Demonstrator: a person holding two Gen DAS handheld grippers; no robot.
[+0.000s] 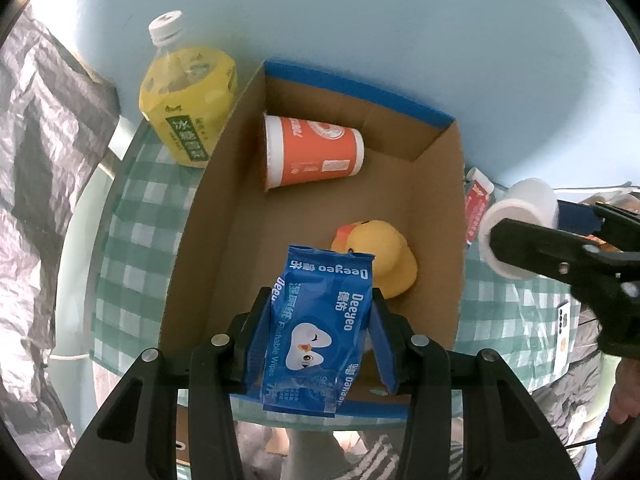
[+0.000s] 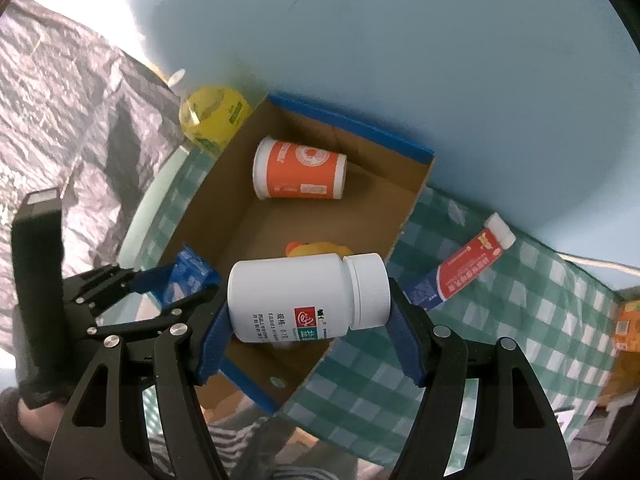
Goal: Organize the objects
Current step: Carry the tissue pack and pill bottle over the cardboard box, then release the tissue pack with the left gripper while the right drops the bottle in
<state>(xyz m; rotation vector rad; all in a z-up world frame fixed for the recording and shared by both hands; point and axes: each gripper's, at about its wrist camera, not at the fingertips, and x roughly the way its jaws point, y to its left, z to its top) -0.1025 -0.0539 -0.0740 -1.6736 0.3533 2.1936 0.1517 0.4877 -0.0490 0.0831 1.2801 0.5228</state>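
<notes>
At the far left of the left wrist view, a yellow-labelled drink bottle [image 1: 188, 92] with a white cap stands on the table [image 1: 132, 216], which is covered in a green-and-white checked cloth, just outside the left wall of an open cardboard box [image 1: 200, 216] edged in blue. Inside the box, an orange paper cup [image 1: 312, 152] lies on its side near the far end, its mouth toward the left wall. Nearer the camera, a yellow rubber duck [image 1: 380, 256] sits on the box floor by the right wall. The left hand-held gripper [image 1: 316, 340] is clamped on a blue pack of Deeyeo flushable wipes [image 1: 320, 328], its blue pads pressed to both sides of the pack, which hangs over the near end of the box just in front of the duck.

To the right of the box, the right hand-held gripper [image 2: 310, 300] grips a white pill bottle [image 2: 308, 296] sideways, one pad at its base and the other at its ribbed cap; the bottle is held above the near right part of the box. Beyond it, a red-and-white tube [image 2: 464, 268] with a white cap lies on the checked cloth close to the box's right wall. An orange item [image 2: 628, 328] shows at the far right edge, too cropped to identify.
</notes>
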